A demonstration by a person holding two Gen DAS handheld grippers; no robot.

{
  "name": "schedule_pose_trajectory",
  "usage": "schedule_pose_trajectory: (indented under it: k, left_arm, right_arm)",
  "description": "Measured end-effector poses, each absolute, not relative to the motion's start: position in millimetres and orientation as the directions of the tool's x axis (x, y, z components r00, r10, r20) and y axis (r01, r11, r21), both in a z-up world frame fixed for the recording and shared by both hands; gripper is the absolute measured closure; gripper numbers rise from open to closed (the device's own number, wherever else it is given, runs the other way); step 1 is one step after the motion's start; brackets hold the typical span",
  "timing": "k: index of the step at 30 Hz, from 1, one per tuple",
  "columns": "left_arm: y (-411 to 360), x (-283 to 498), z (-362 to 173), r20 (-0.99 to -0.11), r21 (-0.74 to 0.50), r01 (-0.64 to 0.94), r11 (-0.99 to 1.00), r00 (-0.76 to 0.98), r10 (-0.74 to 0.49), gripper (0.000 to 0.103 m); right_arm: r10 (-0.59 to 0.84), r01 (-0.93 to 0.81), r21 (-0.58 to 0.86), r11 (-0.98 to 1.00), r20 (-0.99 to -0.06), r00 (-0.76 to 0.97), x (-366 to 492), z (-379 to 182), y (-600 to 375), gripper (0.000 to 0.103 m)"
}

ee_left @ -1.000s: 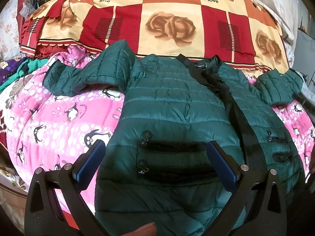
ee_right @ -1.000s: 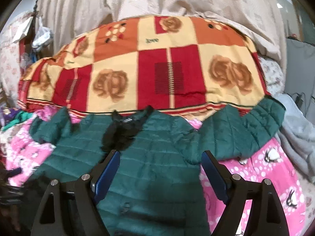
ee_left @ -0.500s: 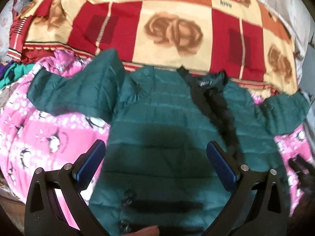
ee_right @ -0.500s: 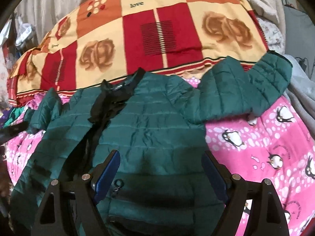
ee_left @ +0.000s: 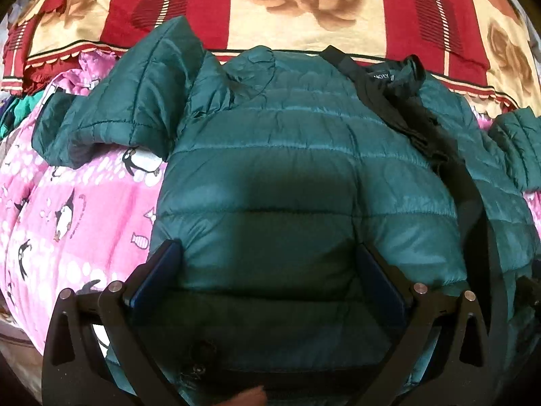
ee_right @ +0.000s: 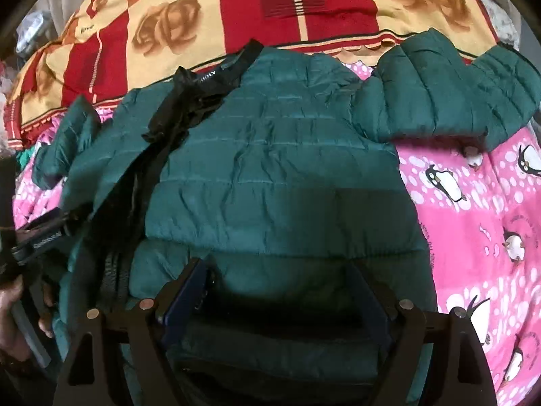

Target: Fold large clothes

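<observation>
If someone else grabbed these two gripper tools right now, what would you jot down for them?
Left gripper: jaws wide open, nothing held, low over the jacket's lower front.
Right gripper: jaws wide open, nothing held, low over the other front panel.
The green puffer jacket lies front up and unzipped on the pink penguin blanket, collar toward the red and cream rose blanket. Both sleeves are spread out to the sides, each bent near its end.
Done: jacket laid out roughly flat.
Left: no fold shows yet. Probably bring in the sleeves, then fold the body.
</observation>
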State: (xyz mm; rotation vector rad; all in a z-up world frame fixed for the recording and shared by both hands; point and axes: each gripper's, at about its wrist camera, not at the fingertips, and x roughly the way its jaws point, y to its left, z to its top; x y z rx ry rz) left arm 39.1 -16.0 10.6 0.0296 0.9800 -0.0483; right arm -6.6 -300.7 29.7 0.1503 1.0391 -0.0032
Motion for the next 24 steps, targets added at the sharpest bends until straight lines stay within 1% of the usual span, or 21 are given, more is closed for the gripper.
schedule_pose_trajectory:
  k: [1,2,3,4,16,17,19,20,22,24]
  left_arm:
    - [-16,40,11,-0.832,0.003,0.053,0.999,0.554,-0.027,0.0]
    - [-17,40,10,-0.832,0.005,0.055,0.998,0.554,-0.027,0.0]
    - [-17,40,10,-0.833,0.006,0.057,0.998,0.553,-0.026,0.0]
    - [-17,40,10,-0.835,0.003,0.059,0.998,0.55,-0.031,0.0]
    - [-17,40,9,-0.835,-0.003,0.061,0.998,0.549,-0.036,0.0]
    - [-17,40,9,-0.835,-0.001,0.06,0.998,0.549,-0.034,0.0]
    - [-17,40,9,-0.834,-0.002,0.06,0.998,0.55,-0.035,0.0]
    - [-17,40,9,-0.834,0.0,0.059,0.998,0.551,-0.033,0.0]
    - [-17,39,9,-0.832,0.009,0.058,0.998,0.555,-0.025,0.0]
    - [-18,40,9,-0.829,0.018,0.059,0.998,0.558,-0.018,0.0]
  right_arm:
    - [0.066,0.07,0.117,0.991,-0.861,0.504,-7,28,-300,0.018]
    - [0.069,0.066,0.116,0.991,-0.869,0.49,-6,25,-300,0.007]
    - [0.069,0.063,0.11,0.992,-0.885,0.461,-4,20,-299,0.0]
    - [0.052,0.063,0.089,0.994,-0.894,0.446,-2,16,-296,0.0]
    - [0.05,0.05,0.081,0.995,-0.893,0.447,-2,21,-297,0.0]
    - [0.06,0.044,0.089,0.995,-0.89,0.452,-2,24,-297,0.004]
    - [0.116,0.023,0.147,0.989,-0.857,0.502,-7,36,-300,0.009]
    - [0.141,0.022,0.181,0.983,-0.829,0.542,-11,44,-304,0.009]
    - [0.143,0.042,0.209,0.977,-0.786,0.602,-16,56,-311,0.009]
    - [0.117,0.072,0.209,0.975,-0.762,0.637,-18,63,-316,0.009]
